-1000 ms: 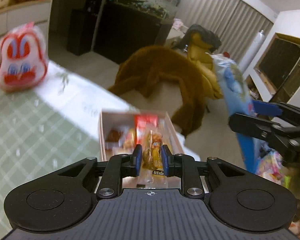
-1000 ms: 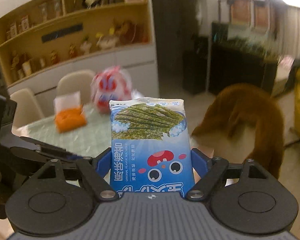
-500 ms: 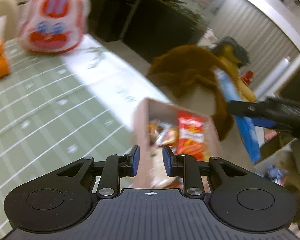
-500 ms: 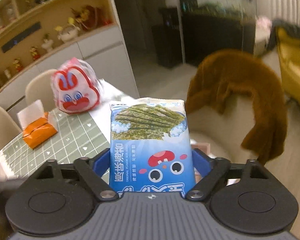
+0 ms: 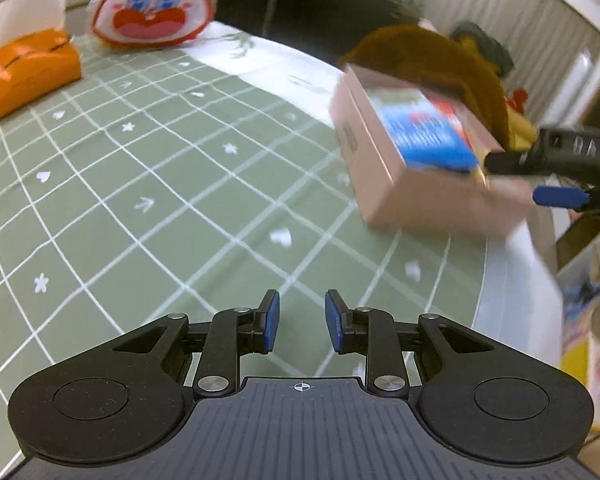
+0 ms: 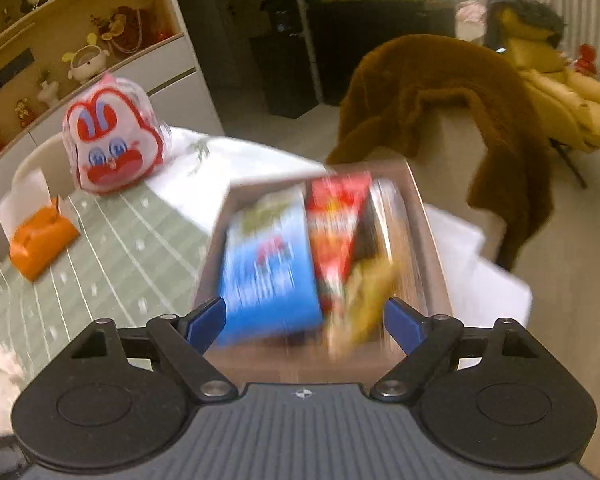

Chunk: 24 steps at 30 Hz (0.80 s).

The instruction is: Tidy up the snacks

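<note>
Right wrist view: right gripper (image 6: 304,320) spread wide, jaws clear of the blue seaweed packet (image 6: 268,268), which lies in the left side of the pink cardboard box (image 6: 428,240), beside a red snack bag (image 6: 336,232) and a yellow-wrapped snack (image 6: 364,292). Packet looks blurred; cannot tell whether it has fully settled. Judgement: release step. To do it well, keep the jaws wide and lift straight back so neither finger catches the packet edge or the near box wall; check that it lies flat beside the red bag, not propped on it.

Left wrist view: left gripper (image 5: 298,322) holds nothing, fingers parted by a narrow gap, low over the desk (image 5: 140,200). Box sits at 2 o'clock near the desk's far-right edge; a shove could push it off, so a steadying touch from the left side may help.

Surface: green tablecloth with white grid, small stars and hearts; white border at the rim. Orange tissue box (image 5: 28,72) at 10 o'clock, rabbit-face bag (image 5: 152,4) at 11.

Room: brown fur coat (image 6: 452,92) over a chair, yellow jacket (image 6: 568,100) behind, wooden shelves with figurines (image 6: 88,60), dark cabinet, curtains.
</note>
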{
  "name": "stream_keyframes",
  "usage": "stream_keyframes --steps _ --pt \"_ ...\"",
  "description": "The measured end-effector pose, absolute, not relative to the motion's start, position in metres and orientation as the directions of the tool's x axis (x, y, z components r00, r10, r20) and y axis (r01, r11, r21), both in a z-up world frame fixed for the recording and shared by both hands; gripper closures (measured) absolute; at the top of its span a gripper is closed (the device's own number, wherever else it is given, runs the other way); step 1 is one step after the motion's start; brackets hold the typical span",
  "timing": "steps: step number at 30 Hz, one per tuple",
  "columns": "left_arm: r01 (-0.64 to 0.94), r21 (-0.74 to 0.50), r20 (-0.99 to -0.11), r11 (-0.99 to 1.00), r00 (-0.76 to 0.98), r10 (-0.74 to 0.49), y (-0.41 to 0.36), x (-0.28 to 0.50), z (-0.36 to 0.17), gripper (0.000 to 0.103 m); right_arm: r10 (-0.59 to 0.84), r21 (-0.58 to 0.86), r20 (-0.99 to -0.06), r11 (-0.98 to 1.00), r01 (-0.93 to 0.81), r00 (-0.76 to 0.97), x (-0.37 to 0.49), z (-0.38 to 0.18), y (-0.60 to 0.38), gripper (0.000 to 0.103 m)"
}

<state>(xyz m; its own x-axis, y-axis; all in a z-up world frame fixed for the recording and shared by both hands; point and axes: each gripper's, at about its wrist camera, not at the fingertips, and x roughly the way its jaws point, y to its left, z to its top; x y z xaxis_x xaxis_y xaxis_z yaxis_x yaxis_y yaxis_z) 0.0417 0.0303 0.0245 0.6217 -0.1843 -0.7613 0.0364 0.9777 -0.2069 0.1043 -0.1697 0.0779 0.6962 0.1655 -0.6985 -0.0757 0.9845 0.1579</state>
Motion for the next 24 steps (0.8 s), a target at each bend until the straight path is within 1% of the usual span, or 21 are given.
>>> stream_keyframes --steps 2,4,6,7,9,11,12,13,14,17,21,24 --pt "0.084 -0.148 -0.748 0.985 0.642 -0.167 0.022 0.029 0.016 0.074 0.124 0.115 -0.703 0.992 -0.059 0.7 0.077 0.058 -0.161 0.016" --pt "0.106 -0.103 -0.72 0.989 0.678 -0.148 0.016 0.018 0.011 0.073 0.097 0.086 -0.729 0.995 -0.05 0.678 0.056 0.035 -0.153 0.016" --pt "0.113 -0.081 -0.706 0.99 0.695 -0.137 0.012 0.013 0.009 0.073 0.087 0.08 -0.764 0.996 -0.041 0.639 0.044 0.014 -0.146 0.016" --pt "0.117 -0.071 -0.7 0.991 0.702 -0.133 0.011 0.011 0.01 0.073 0.091 0.081 -0.773 0.996 -0.045 0.628 0.039 0.008 -0.144 0.014" --pt "0.137 -0.041 -0.689 0.99 0.713 -0.127 0.006 0.011 0.01 0.073 0.051 0.011 -0.739 0.998 -0.063 0.672 0.028 0.004 -0.135 0.013" --pt "0.154 -0.007 -0.685 0.988 0.719 -0.117 0.001 0.012 0.009 0.073 0.047 -0.006 -0.735 0.997 -0.076 0.676 0.028 0.0 -0.127 0.011" --pt "0.155 0.0 -0.685 0.988 0.72 -0.113 -0.001 0.014 0.007 0.073 0.041 0.0 -0.732 0.998 -0.061 0.68 0.027 0.0 -0.127 0.009" --pt "0.155 0.003 -0.684 0.988 0.721 -0.111 -0.002 0.015 0.007 0.073 0.027 0.006 -0.731 0.999 -0.033 0.682 0.028 -0.003 -0.129 0.001" --pt "0.154 0.001 -0.683 0.988 0.722 -0.112 -0.002 0.017 0.006 0.073 0.013 0.015 -0.725 1.0 -0.004 0.689 0.028 -0.004 -0.131 0.0" --pt "0.156 -0.007 -0.664 0.988 0.738 -0.121 -0.002 0.016 0.003 0.073 -0.032 0.012 -0.696 0.998 0.056 0.717 0.024 -0.007 -0.136 0.0" --pt "0.168 0.032 -0.632 0.985 0.767 -0.111 -0.007 0.012 -0.001 0.073 -0.046 0.012 -0.674 0.997 0.073 0.737 0.019 -0.009 -0.136 0.0" --pt "0.169 0.024 -0.633 0.985 0.765 -0.115 -0.006 0.014 -0.001 0.073 -0.055 0.011 -0.64 0.997 0.081 0.767 0.014 -0.014 -0.135 0.0"
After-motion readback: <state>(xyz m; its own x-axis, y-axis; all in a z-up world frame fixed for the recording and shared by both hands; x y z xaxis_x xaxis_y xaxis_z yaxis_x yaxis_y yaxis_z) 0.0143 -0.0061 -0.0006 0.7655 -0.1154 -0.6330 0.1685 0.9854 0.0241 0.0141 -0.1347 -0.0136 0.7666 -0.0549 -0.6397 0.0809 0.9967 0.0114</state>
